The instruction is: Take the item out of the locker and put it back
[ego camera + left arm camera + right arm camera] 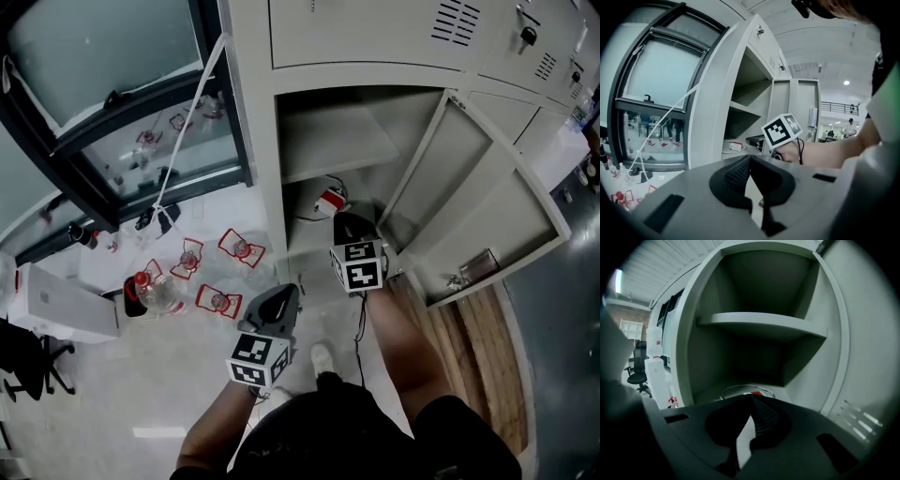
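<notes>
Just beyond the right gripper's (751, 398) closed, empty fingers (765, 418), the item (758, 393) lies inside the locker (693, 357).

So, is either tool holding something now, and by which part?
Nothing is held. The right tool and left tool are shut on nothing; the red-and-white item lies inside the locker.

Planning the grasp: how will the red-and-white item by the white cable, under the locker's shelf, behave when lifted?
Probably light: the item looks small and boxy. The cable beside it lies in a loose loop, so likely floppy, apt to trail or snag if attached.
</notes>
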The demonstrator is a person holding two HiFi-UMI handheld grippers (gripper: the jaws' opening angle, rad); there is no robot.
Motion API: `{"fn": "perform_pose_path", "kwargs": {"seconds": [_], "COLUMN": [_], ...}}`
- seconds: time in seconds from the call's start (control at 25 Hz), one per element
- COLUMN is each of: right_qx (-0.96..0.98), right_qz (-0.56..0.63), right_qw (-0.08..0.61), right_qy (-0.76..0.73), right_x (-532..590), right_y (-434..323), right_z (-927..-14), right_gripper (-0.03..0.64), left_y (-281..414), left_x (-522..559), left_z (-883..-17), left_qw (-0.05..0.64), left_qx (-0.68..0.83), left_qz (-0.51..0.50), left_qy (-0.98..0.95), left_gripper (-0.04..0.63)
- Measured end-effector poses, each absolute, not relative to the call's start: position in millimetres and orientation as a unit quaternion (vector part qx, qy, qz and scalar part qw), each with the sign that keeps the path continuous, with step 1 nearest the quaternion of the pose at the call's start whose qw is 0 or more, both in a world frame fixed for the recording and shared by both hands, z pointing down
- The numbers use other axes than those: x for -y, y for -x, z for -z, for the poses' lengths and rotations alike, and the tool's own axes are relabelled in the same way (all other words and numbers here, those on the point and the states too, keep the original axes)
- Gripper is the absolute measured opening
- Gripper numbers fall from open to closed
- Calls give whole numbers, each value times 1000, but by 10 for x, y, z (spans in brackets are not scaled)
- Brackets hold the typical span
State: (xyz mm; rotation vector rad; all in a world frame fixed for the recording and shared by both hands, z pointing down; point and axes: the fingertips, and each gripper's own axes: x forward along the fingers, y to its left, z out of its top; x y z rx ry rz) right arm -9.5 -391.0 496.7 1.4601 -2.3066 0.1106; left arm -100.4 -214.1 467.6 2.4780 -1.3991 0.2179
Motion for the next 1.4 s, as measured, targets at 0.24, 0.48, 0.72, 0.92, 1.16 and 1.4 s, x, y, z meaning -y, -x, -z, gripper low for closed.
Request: {"fn": "perform_pose_path", "kwargs": {"seconds": [0.24,0.48,0.72,0.92,1.16,1.4], "right_qx": [830,829,826,823,821,829], "right_qz": [-40,-41,-44,-57,-66,-65], "right_qw": [187,172,161,159,157,151], "right_qy": [-523,-530,-538,-543,-544,-535], "right_x": [3586,3161,2652,2265,1884,1628], "right_y": [170,242,323,341,280,101], "right_z": [-4787,-4659,-4598,-4630,-4625,-4541], "right_gripper": [0,0,0,0,0,0], "left_y": [1081,1156,1234,1278,1257,1024], "left_x": [1981,1759,1490,1311,1204,1129], "left_z": [-4627,-4621,-4610,-4641,-4701,-4673], "left_qw": [141,141,138,143,147,140], "left_qx": [478,464,448,437,436,433], "left_qz": [-68,-67,-67,-66,-68,-72], "left_qy": [-864,-872,-881,-886,-885,-888], "left_gripper": [5,4,5,5,5,5]}}
